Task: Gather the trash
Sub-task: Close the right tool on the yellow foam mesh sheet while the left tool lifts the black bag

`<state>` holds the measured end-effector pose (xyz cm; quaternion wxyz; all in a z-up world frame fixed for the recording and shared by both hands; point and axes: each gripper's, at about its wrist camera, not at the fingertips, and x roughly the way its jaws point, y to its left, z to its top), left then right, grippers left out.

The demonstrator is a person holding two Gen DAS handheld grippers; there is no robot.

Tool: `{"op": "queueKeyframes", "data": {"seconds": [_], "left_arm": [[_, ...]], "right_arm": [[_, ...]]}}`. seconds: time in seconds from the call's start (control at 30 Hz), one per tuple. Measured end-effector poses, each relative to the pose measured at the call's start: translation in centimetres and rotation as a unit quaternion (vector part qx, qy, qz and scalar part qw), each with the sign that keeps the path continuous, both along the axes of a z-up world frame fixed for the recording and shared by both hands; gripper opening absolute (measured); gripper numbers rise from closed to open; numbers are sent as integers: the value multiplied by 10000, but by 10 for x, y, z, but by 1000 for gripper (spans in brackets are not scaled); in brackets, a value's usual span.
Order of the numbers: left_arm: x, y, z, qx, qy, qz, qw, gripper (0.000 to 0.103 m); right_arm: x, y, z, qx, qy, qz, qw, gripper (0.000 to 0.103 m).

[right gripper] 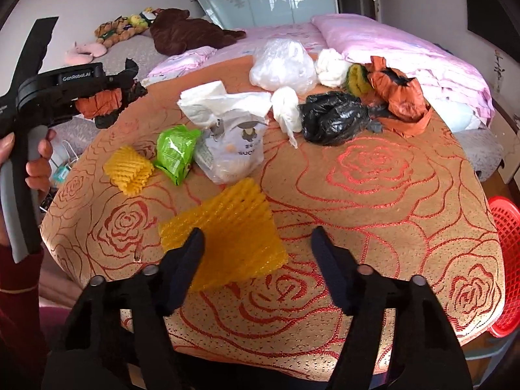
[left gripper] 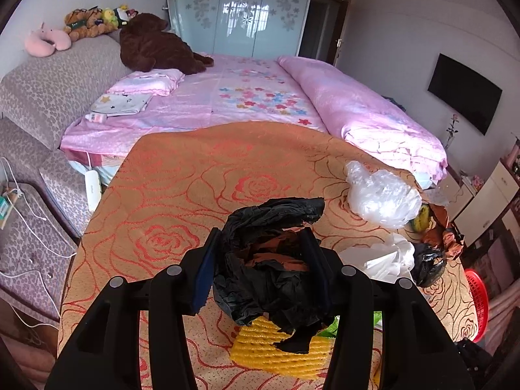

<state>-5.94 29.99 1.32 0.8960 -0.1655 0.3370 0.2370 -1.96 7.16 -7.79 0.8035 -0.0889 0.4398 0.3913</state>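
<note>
My left gripper (left gripper: 260, 243) is shut on a crumpled black and orange wrapper (left gripper: 269, 279), held a little above the table. The right wrist view shows that gripper (right gripper: 107, 97) at the upper left in a person's hand, the wrapper (right gripper: 100, 105) in its jaws. My right gripper (right gripper: 258, 243) stands open low over the rose-patterned table (right gripper: 357, 195). A flat yellow foam net (right gripper: 227, 237) lies under and beside its left finger (right gripper: 191, 256); the pads do not press on it.
More trash lies further back: a small yellow foam net (right gripper: 130, 169), green packet (right gripper: 175, 152), white pouch (right gripper: 230, 149), tissue (right gripper: 286, 107), black bag (right gripper: 331, 117), orange paper (right gripper: 396, 94), clear plastic bag (right gripper: 282, 65). A red basket (right gripper: 503, 247) stands off the table's right edge. A bed lies behind.
</note>
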Motion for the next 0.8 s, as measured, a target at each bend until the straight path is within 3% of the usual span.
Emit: {"op": "queueKeyframes", "data": {"seconds": [0.3, 0.57, 0.8], "left_arm": [[-1, -5, 2, 7, -42, -65, 10000, 48], [-2, -12, 6, 57, -94, -104, 9999, 48], [1, -25, 12, 141, -168, -262, 9994, 48]], "right_arm": [[-9, -1, 5, -17, -279, 119, 9995, 17], [-7, -12, 11, 35, -381, 53, 9993, 13], [11, -39, 29, 115, -641, -383, 9971, 13]]}}
